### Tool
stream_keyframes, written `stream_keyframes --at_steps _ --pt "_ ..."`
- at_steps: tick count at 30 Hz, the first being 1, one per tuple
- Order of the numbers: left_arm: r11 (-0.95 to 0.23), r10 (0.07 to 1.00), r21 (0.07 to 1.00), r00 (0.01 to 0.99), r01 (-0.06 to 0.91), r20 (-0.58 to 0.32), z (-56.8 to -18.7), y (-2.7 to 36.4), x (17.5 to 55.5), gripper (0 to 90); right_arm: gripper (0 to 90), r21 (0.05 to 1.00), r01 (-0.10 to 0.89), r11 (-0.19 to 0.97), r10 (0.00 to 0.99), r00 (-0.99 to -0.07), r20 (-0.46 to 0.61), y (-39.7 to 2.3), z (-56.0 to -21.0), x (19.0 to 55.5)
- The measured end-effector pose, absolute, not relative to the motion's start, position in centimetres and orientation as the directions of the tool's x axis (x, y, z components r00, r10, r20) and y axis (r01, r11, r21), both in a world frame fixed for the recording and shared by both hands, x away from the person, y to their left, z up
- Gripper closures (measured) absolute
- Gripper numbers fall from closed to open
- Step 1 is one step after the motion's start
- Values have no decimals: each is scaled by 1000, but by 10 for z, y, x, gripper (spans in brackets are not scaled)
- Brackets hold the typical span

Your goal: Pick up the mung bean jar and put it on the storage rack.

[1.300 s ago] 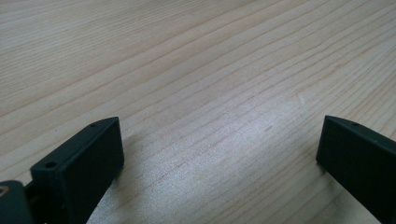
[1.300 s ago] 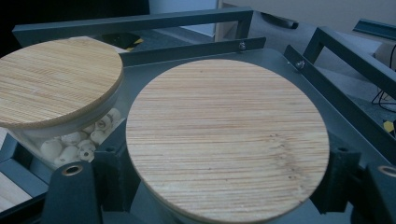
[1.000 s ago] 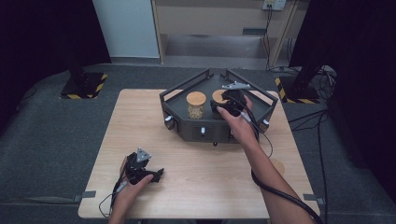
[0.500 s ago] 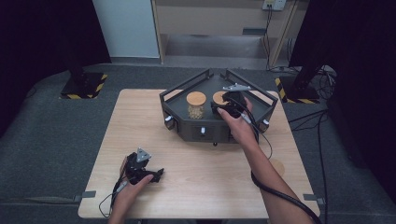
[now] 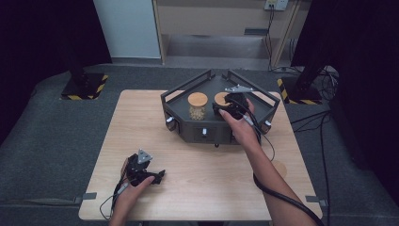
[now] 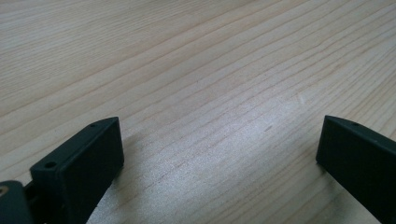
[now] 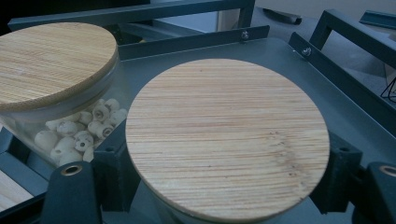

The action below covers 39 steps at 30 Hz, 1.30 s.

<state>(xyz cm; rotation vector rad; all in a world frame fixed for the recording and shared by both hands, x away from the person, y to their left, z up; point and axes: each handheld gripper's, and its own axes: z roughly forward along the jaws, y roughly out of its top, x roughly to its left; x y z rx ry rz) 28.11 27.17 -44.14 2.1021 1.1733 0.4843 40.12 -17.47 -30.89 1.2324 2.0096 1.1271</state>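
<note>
A dark metal tray (image 5: 188,87) stands at the back of the wooden table (image 5: 207,188) with two glass jars in it. The left jar (image 5: 197,105), bamboo-lidded, holds pale beads (image 7: 79,133). My right gripper (image 5: 229,106) is shut on the right jar (image 5: 219,98); in the right gripper view its pads (image 7: 112,170) press the glass on both sides just under the bamboo lid (image 7: 229,135). My left gripper (image 5: 158,176) rests on the table at the front left, open, with only bare wood between its jaws (image 6: 219,140).
The tray has raised rails (image 7: 327,32) around its rim and knobs on its front face (image 5: 205,132). A round wooden disc (image 5: 280,167) lies on the table to the right of my right forearm. Cables trail from both grippers.
</note>
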Motion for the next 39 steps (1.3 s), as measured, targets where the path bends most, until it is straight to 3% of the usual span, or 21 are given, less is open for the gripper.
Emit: stream_keyframes --at_steps 14,39 --pt "-369 850 709 526 601 -4 -441 272 281 0 102 884 418 210 895 -447 -2 -184 -302 387" --pt "-369 850 710 526 601 -4 -441 272 281 0 65 891 381 246 869 -494 -28 -211 -290 351"
